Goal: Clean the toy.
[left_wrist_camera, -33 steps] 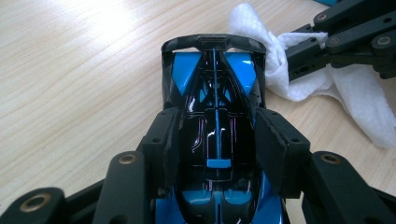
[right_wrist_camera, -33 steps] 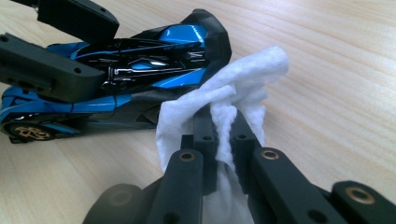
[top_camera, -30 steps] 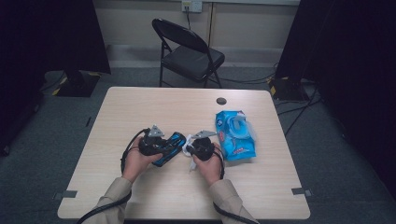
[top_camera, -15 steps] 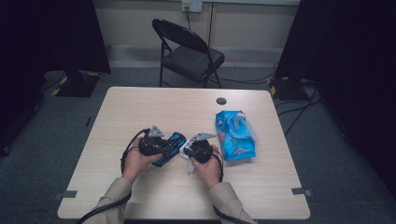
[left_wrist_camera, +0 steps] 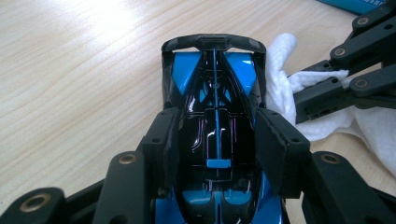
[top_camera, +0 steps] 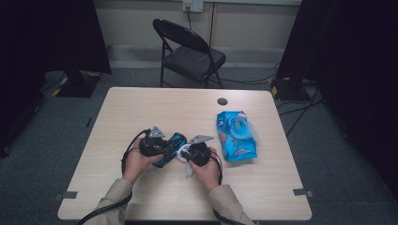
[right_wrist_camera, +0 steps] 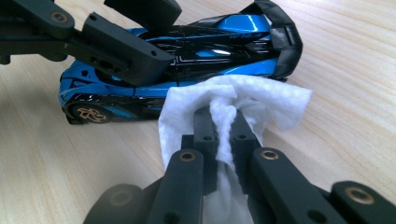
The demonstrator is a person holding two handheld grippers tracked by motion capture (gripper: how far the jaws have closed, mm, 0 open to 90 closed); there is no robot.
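A person sits at a pale wooden table [top_camera: 141, 112] with a two-jaw gripper in each hand, wiping down a toy. At the left, the left gripper [left_wrist_camera: 217, 140] clamps its jaws on the flanks of a glossy blue and black toy race car [left_wrist_camera: 215, 116], pads pressed to the cabin on both sides, the rear wing pointing away from the camera. In the high view the car [top_camera: 170, 143] lies near the middle of the table, between the two hands, held by the left gripper [top_camera: 164, 146]. Just to its right, the right gripper [right_wrist_camera: 223, 133] has its jaws pinched together on a bunched white wet wipe [right_wrist_camera: 233, 100], whose free fold touches the car's [right_wrist_camera: 187, 56] side near the rear wing. Judging from this, the step in hand is rubbing the car's bodywork clean. To do it well, the left grip should probably stay firm so the car does not skid, while the wipe strokes along the flank with light pressure and keeps clear of the thin wing, which might catch the tissue. The wipe is held by a narrow pinch, so a hard drag could pull it loose. Farther right lies a blue soft pack of wet wipes [top_camera: 237, 136], flat on the table, well apart from the car; its top flap looks lifted, and a bit of white seems to show at the opening, though how full it is cannot be told.
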